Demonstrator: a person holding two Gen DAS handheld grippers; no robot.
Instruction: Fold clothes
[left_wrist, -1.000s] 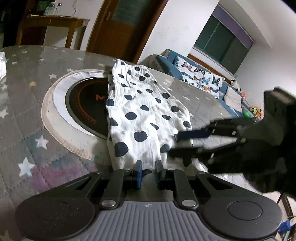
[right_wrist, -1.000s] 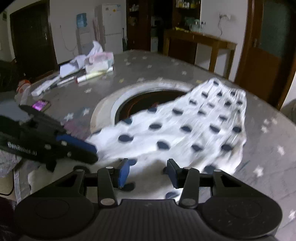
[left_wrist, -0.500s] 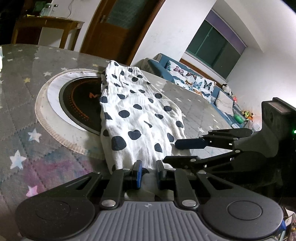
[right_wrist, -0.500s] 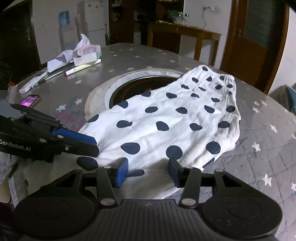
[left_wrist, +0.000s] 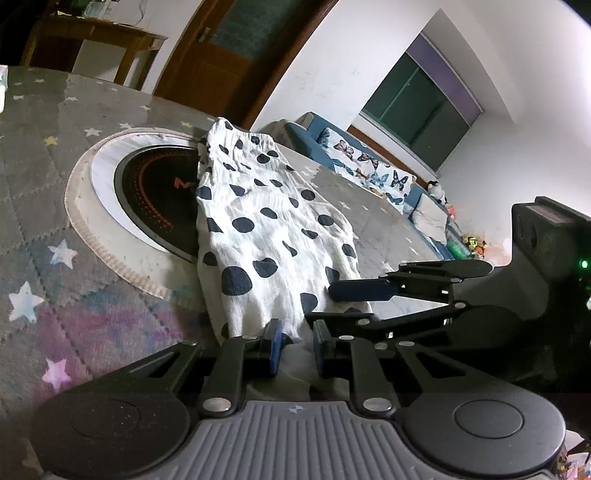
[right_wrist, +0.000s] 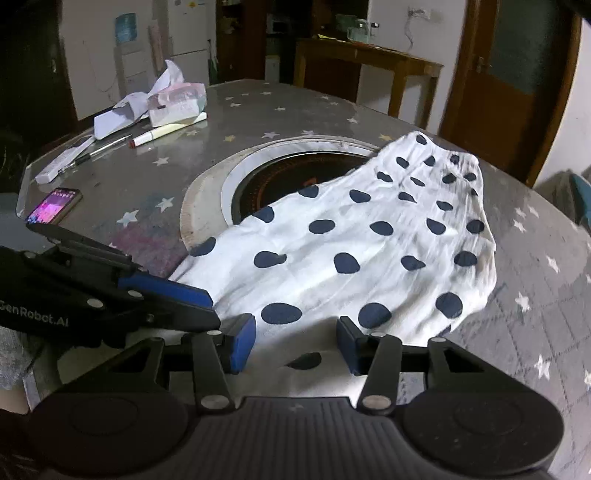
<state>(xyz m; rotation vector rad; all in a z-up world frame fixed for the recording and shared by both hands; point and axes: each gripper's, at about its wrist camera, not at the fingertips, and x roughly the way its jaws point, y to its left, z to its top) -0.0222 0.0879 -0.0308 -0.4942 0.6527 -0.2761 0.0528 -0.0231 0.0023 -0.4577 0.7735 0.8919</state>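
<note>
Left tool narrowly open over spotted garment hem, right tool open — garment unmoved, sharper than before

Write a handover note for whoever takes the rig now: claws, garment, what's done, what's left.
Left claw: jaws narrow, cloth of the garment between them at its near end; whether the pads pinch it I cannot tell.
Right claw: open, jaws wide over the same near end, pads clear of the cloth; it has just been opening.
Garment: white with dark dots, lying lengthwise away from the claws on the table, its left edge over the round cooktop.
Done: laid out fairly flat; no finished fold visible.
Left: grip the near end with both claws and fold.
</note>
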